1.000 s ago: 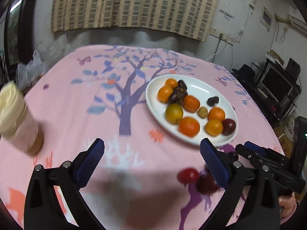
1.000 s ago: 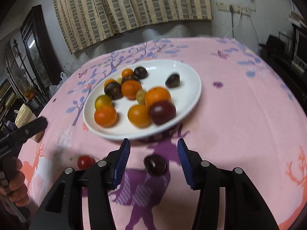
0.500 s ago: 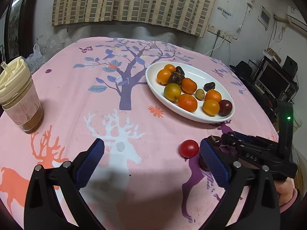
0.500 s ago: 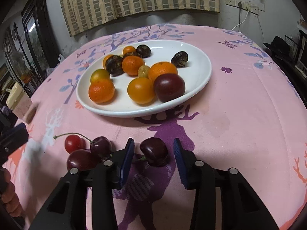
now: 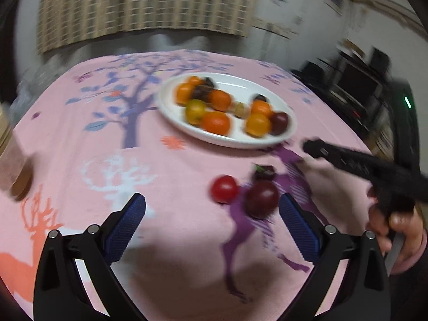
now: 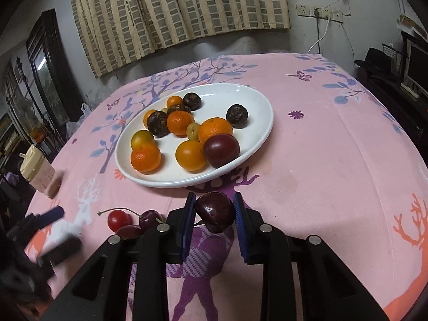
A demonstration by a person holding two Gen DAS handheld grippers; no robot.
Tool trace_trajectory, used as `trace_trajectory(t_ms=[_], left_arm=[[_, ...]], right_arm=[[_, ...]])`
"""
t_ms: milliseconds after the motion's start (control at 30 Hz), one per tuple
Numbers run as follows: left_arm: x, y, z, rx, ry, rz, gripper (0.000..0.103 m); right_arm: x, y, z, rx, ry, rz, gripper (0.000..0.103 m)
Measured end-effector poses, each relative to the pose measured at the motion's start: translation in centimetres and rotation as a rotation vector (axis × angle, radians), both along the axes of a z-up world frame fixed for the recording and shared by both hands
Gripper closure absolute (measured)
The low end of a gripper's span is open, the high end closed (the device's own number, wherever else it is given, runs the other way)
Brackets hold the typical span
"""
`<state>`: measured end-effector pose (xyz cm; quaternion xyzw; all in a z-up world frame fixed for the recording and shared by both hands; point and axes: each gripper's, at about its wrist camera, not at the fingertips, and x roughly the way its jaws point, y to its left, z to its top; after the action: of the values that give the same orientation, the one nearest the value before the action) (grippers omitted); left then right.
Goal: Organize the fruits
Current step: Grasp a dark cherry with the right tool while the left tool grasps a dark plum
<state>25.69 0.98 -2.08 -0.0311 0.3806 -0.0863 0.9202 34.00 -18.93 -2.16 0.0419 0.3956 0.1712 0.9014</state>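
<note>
a: status, left to right?

b: far left of the table (image 6: 334, 139) there's a capped cup (image 6: 37, 172) – not part of this. the left gripper (image 5: 212, 220) hovers low over the cloth, fingers spread wide, nothing between them.

a: loose fruit?

b: three cherries left on the table near the front edge – a red cherry (image 6: 117, 220) with a long stem, then two dark cherries (image 6: 149, 218) just beside it, one partly hidden behind the right tool. in the left view the red one and one dark one sit just ahead of the open fingers, toward the right finger.

a: right side?

b: the right gripper (image 6: 214, 215) has its fingers closed on a dark cherry (image 6: 215, 214), pinched by its sides. it looks lifted off the cloth, can't be sure. it sits just short of the plate's near rim.

a: plate?

b: white plate (image 6: 256, 101) mid-table, already loaded – oranges, a yellow-green fruit, a plum, several dark wrinkled fruits. free room on the right half.

a: progress?

b: my read – mostly done. one cherry in hand and not yet on the plate, three more waiting on the table. no other stray fruit visible.
</note>
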Motion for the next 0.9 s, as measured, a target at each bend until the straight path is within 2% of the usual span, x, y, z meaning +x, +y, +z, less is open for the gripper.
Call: trace_trajectory(t_ms=[100, 133, 167, 233, 267, 300, 367, 567, 667, 700, 767, 900], left_arm=[[-0.2, -2.4, -0.3, 0.052, -0.025, -0.081, 0.005], [-0.2, -3.0, -0.5, 0.07, -0.033, -0.099, 0.009], [-0.1, -3.6, -0.7, 0.084, -0.038, -0.11, 0.021], [0.5, -4.3, -1.2, 0.09, -0.016, -0.147, 0.038], [0.8, -4.4, -1.5, 0.085, -0.001, -0.153, 0.045], [1.2, -4.5, -1.8, 0.085, 0.015, -0.154, 0.048], [1.7, -4.7, -2.5, 0.1, 0.038, -0.149, 0.05], [2.6, -5.6, -2.7, 0.101, 0.032, -0.172, 0.05], [2.6, -6.5, -2.9, 0.14, 0.027, -0.18, 0.052], [2.6, -6.6, -2.9, 0.149, 0.025, -0.178, 0.053], [2.5, -6.1, -2.9, 0.156, 0.028, -0.16, 0.064], [2.4, -5.5, -2.8, 0.122, 0.041, -0.155, 0.065]], right_arm=[[-0.2, 0.2, 0.4, 0.003, -0.008, 0.01, 0.074], [-0.3, 0.2, 0.5, 0.006, -0.01, 0.013, 0.074], [-0.4, 0.3, 0.6, 0.01, -0.012, 0.014, 0.074], [-0.6, 0.5, 0.7, 0.015, -0.012, 0.023, 0.074], [-0.7, 0.5, 0.8, 0.016, -0.013, 0.024, 0.074], [-0.7, 0.5, 0.8, 0.017, -0.013, 0.025, 0.074], [-0.7, 0.5, 0.9, 0.023, -0.009, 0.028, 0.074], [-0.8, 0.4, 1.0, 0.032, -0.005, 0.028, 0.074], [-0.8, 0.4, 1.1, 0.038, -0.004, 0.025, 0.074], [-0.8, 0.4, 1.1, 0.04, -0.003, 0.024, 0.074], [-0.8, 0.3, 1.1, 0.043, -0.001, 0.022, 0.074], [-0.8, 0.3, 1.1, 0.044, 0.002, 0.023, 0.074]])
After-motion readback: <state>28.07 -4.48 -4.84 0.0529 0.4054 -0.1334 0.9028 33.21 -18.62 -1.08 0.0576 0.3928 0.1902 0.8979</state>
